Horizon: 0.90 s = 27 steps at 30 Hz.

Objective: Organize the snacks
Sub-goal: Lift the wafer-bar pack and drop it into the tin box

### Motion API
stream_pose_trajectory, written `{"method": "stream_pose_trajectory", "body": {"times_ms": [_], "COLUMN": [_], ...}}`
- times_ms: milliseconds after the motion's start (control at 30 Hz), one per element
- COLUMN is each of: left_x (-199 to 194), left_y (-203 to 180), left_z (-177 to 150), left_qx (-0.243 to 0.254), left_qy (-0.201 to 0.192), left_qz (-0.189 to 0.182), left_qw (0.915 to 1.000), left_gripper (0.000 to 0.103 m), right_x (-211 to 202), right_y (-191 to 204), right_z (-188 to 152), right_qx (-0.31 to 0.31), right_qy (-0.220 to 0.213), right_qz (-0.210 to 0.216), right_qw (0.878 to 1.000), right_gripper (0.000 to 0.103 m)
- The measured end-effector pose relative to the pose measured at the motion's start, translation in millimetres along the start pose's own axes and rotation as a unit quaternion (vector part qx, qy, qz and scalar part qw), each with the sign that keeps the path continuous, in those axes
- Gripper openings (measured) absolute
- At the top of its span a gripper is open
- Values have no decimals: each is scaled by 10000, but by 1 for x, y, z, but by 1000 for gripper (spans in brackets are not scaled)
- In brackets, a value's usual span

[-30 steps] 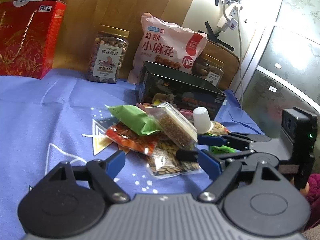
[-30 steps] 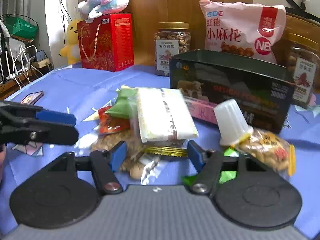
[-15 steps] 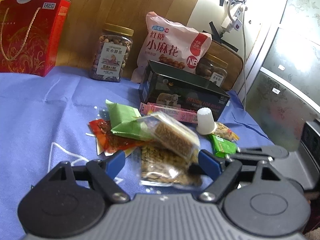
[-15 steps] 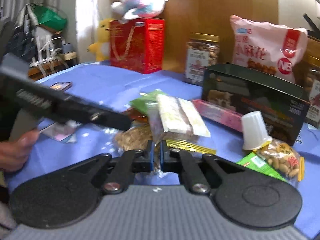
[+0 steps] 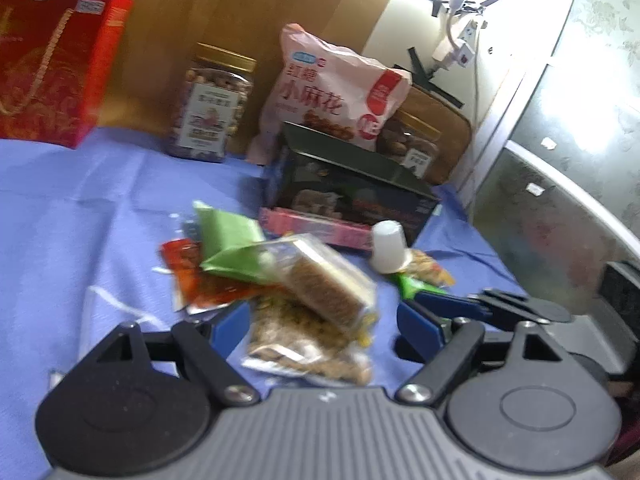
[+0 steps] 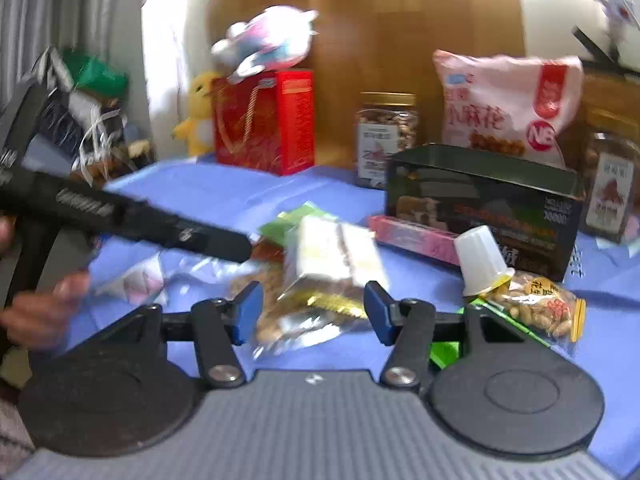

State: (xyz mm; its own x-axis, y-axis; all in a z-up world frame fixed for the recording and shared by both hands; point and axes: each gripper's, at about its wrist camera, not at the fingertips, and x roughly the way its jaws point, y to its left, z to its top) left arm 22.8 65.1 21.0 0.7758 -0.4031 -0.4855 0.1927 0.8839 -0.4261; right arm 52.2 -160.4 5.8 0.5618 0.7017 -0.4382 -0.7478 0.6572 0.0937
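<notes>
On the blue-clothed counter [image 5: 100, 208], before the dark rectangular tin box [image 6: 480, 196], lies a heap of snack packets, a clear-wrapped brown bar [image 5: 328, 280] on top. Left claw [image 5: 324, 326] and right claw [image 6: 312, 312] both gape, gripping nothing.

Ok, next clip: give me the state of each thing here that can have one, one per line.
left gripper: open, empty.
right gripper: open, empty.
dark tin box: lid off, open top.
left nut jar: upright, gold lid on.
right nut jar: upright, lid on.
white jelly cup: upside down, tilted on peanut packet.
clear bar packet: sealed, on top of the pile.
pink snack bag: sealed, upright.
</notes>
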Motion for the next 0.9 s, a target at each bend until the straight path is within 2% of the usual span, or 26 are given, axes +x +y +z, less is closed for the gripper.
{"method": "stream_pose_trajectory", "body": {"times_ms": [33,100,167,233,267,367,433,500,533,700,900], "left_x": [4,14,25,33,37,51,58,60,59,50,42], "left_y": [0,-1,0,1,2,4,3,-1,-2,-15,-42], "left_z": [3,9,14,18,19,21,19,17,18,25,43], "left_qx": [-56,-209,-307,-377,-409,-542,-535,-384,-319,-165,272], "left_qy": [47,164,271,342,372,497,552,522,507,387,14], "left_qz": [-68,-178,-271,-327,-354,-394,-292,-104,-80,-211,-363], "left_qw": [9999,9995,9988,9982,9978,9965,9966,9978,9982,9989,9990], "left_gripper": [91,93,93,93,93,84,67,62,59,58,58], "right_x": [3,12,24,34,40,56,58,54,52,34,10], "right_y": [-6,-20,-33,-38,-39,-39,-32,-27,-28,-25,-26], "right_z": [2,6,9,10,10,6,3,3,2,-1,9], "right_qx": [127,390,571,560,499,411,241,109,91,-31,-304], "right_qy": [14,63,232,415,532,858,832,747,692,262,-398], "right_qz": [39,133,367,449,468,675,666,541,481,259,-117], "right_qw": [9999,9991,9974,9966,9962,9932,9940,9957,9964,9993,9987], "right_gripper": [61,80,86,86,90,90,82,68,66,65,65]}}
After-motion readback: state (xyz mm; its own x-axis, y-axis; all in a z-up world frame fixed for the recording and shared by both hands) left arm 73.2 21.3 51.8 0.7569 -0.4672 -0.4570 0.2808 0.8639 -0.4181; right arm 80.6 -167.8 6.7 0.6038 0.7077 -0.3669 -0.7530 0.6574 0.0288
